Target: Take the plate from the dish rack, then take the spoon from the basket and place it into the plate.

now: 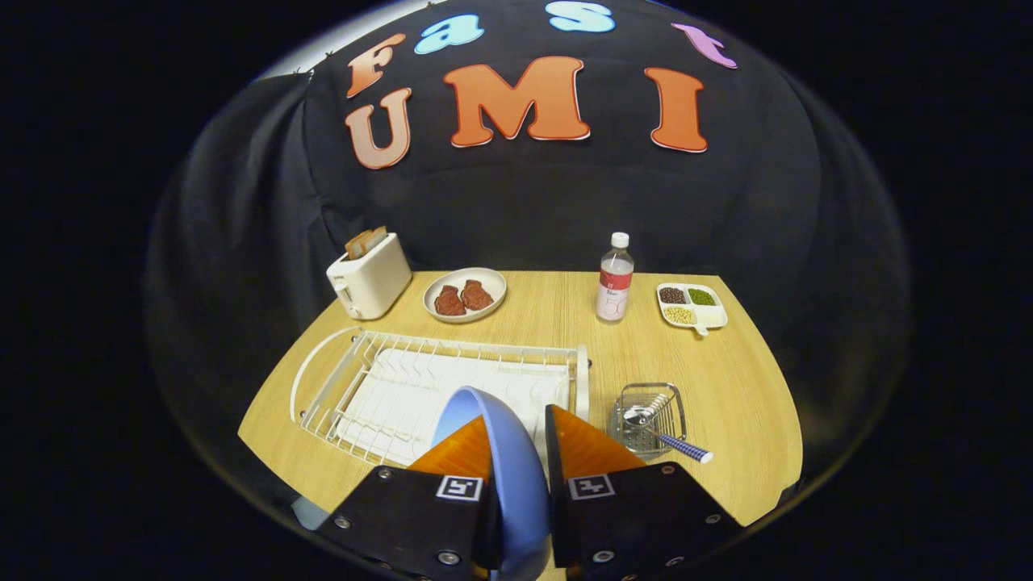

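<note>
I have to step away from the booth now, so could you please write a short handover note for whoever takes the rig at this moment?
Claw: shut on the blue plate, which stands on edge between the fingers, over the near side of the white dish rack.
Spoon: lying in the wire basket to the right of the rack, its patterned handle sticking out over the near rim.
Done: plate gripped and apparently out of the rack.
Left: set the plate on the wooden table, release it, pick the spoon from the basket, place it in the plate.
</note>
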Motion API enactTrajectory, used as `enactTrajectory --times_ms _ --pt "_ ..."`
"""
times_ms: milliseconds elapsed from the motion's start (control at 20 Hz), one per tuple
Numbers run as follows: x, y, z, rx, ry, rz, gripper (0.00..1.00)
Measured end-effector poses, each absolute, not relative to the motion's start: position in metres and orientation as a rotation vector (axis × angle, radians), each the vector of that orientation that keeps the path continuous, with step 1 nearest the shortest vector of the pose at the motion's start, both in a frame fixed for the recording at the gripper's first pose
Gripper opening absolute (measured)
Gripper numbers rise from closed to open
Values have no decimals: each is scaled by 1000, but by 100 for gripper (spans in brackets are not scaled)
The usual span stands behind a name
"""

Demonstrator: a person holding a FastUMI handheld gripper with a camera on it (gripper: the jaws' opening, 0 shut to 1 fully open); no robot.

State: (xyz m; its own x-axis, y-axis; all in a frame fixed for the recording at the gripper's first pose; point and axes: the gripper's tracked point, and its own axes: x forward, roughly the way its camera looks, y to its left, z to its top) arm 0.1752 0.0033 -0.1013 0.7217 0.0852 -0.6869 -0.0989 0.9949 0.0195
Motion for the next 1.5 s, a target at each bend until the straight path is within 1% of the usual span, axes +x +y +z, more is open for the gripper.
enactTrajectory --times_ms 200,400,550,900,1150,1500 --pt "134 21 -114 26 768 185 24" --pt "105 16 -140 3 786 188 24" --pt "91 15 -162 65 820 193 24" --pt "77 3 -202 207 841 177 24" --pt "79 4 -220 322 799 175 24" --pt "75 7 -260 362 844 164 25"
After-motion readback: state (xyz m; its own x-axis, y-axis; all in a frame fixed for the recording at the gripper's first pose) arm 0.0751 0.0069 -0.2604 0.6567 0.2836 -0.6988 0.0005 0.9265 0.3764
